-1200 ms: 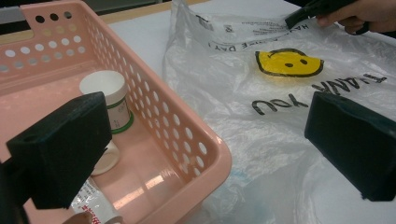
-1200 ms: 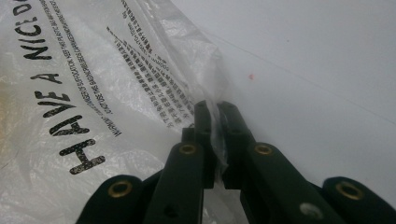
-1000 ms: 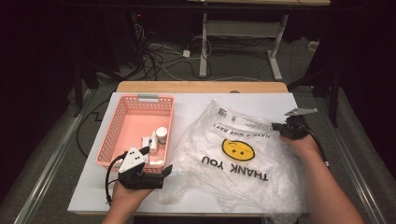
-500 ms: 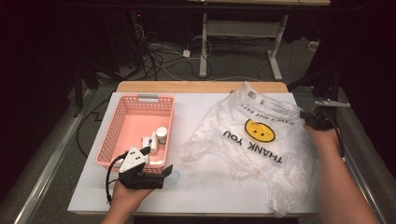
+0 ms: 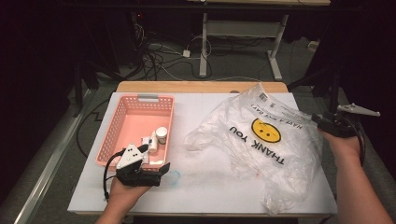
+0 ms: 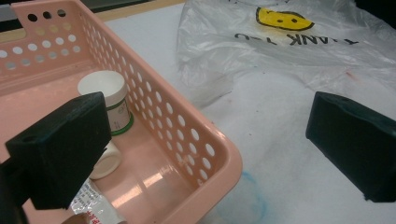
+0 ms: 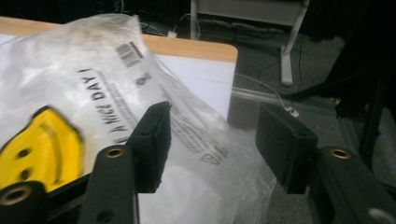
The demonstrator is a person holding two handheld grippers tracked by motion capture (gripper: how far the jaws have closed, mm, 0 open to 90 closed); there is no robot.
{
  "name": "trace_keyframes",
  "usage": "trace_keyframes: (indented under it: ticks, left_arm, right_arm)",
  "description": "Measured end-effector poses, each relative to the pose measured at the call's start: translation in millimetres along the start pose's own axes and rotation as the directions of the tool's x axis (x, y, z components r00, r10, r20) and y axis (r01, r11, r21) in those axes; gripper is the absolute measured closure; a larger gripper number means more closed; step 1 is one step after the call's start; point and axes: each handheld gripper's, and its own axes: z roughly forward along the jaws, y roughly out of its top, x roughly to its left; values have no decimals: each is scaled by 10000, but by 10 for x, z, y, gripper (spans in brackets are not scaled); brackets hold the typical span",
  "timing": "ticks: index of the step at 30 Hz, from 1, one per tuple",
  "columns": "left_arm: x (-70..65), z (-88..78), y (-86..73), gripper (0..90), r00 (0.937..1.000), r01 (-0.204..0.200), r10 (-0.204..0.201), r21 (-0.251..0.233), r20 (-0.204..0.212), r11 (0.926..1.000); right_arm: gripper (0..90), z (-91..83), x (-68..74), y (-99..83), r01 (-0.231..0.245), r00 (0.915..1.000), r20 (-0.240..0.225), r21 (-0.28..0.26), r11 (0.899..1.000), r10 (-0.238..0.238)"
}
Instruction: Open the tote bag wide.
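We are now seeing the plastic bag lying across the right of the surface, dragged rightward. Our right hand-held gripper has just been opening, jaws apart, the bag freed. Our left hand-held gripper is gaping wide beside the basket, holding nothing.

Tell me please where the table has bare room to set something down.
Bare white table lies between the pink basket and the plastic bag, and along the near edge from the left gripper to the bag. The basket's near end is crowded with small containers.
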Motion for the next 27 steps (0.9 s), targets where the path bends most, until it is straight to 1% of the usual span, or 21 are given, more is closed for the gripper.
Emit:
trace_keyframes:
  ticks: [1, 3, 5, 6, 7, 8, 9, 10, 11, 13, 14, 16, 17, 18, 19, 21, 22, 23, 24, 25, 27]
  left_arm:
    - [-4, 2, -2, 0, 10000, -1, 1, 4, 60, 10000]
    - [-10, 8, -10, 0, 10000, -37, 37, 50, 66, 10000]
    - [-13, 9, -11, 0, 10000, 4, -4, 47, 62, 10000]
    - [-15, 7, -10, 0, 10000, 10, -11, 37, 57, 10000]
    - [-19, 5, -8, 0, 10000, 12, -12, 37, 58, 10000]
    - [-24, 3, -9, 0, 10000, 8, -8, 30, 61, 10000]
    - [-29, 1, -13, 0, 10000, 11, -11, 2, 72, 10000]
    - [-33, 1, -18, 0, 9999, 16, -16, 0, 105, 10000]
    - [-36, 3, -22, 0, 9999, 15, -16, 23, 135, 10000]
    - [-39, 9, -25, 0, 9998, -18, 17, 50, 173, 10000]
    - [-41, 12, -25, 0, 9998, -15, 14, 55, 189, 10000]
    - [-47, 16, -28, 0, 9997, -23, 22, 53, 225, 10000]
    - [-51, 17, -30, 0, 9997, -28, 26, 64, 249, 10000]
    - [-57, 17, -33, 0, 9996, -20, 18, 57, 271, 10000]
    - [-64, 18, -35, 0, 9996, -36, 34, 54, 280, 10000]
    - [-74, 25, -37, 0, 9995, -120, 118, 68, 296, 9999]
    - [-77, 30, -38, 0, 9994, -142, 140, 80, 304, 9999]
    - [-78, 37, -39, 0, 9994, -143, 140, 92, 320, 9999]
    - [-79, 46, -41, 0, 9993, -171, 167, 115, 340, 9998]
    - [-79, 46, -41, 0, 9993, -171, 167, 115, 340, 9998]
    - [-78, 47, -43, 0, 9993, -141, 137, 109, 348, 9998]
  right_arm:
    - [428, -166, 71, -20, 349, 9994, 24, -22, 9994, -349]
    - [425, -330, 132, -83, 350, 9991, -252, -117, 9993, -353]
    - [419, -472, 229, -187, 487, 9976, -496, -20, 9988, -488]
    - [419, -472, 229, -187, 487, 9976, -496, -20, 9988, -488]
    - [419, -598, 358, -321, 550, 9948, -858, 52, 9985, -544]
    - [419, -598, 358, -321, 550, 9948, -858, 52, 9985, -544]
    - [419, -655, 440, -393, 755, 9922, -1014, 195, 9970, -732]
    - [420, -711, 529, -473, 788, 9902, -1170, 214, 9967, -758]
    - [419, -755, 622, -553, 796, 9866, -1453, 318, 9963, -742]
    - [418, -841, 833, -703, 1002, 9798, -1783, 451, 9939, -906]
    - [418, -907, 1030, -827, 998, 9706, -2249, 529, 9936, -855]
    - [420, -948, 1212, -928, 1246, 9608, -2562, 571, 9906, -1061]
    - [420, -948, 1212, -928, 1246, 9608, -2562, 571, 9906, -1061]
    - [420, -973, 1357, -1008, 1426, 9472, -2997, 768, 9868, -1136]
    - [421, -992, 1407, -1036, 1544, 9418, -3130, 781, 9849, -1228]
    - [396, -1028, 1491, -1087, 1391, 9318, -3482, 819, 9869, -1025]
    - [396, -1028, 1491, -1087, 1391, 9318, -3482, 819, 9869, -1025]
    - [362, -1036, 1534, -1112, 1460, 9258, -3632, 888, 9853, -1044]
    - [310, -1062, 1631, -1172, 1525, 9190, -3807, 1036, 9829, -1024]
    - [310, -1062, 1631, -1172, 1525, 9190, -3807, 1036, 9829, -1024]
    - [298, -1085, 1709, -1218, 1810, 9161, -3817, 1214, 9760, -1224]
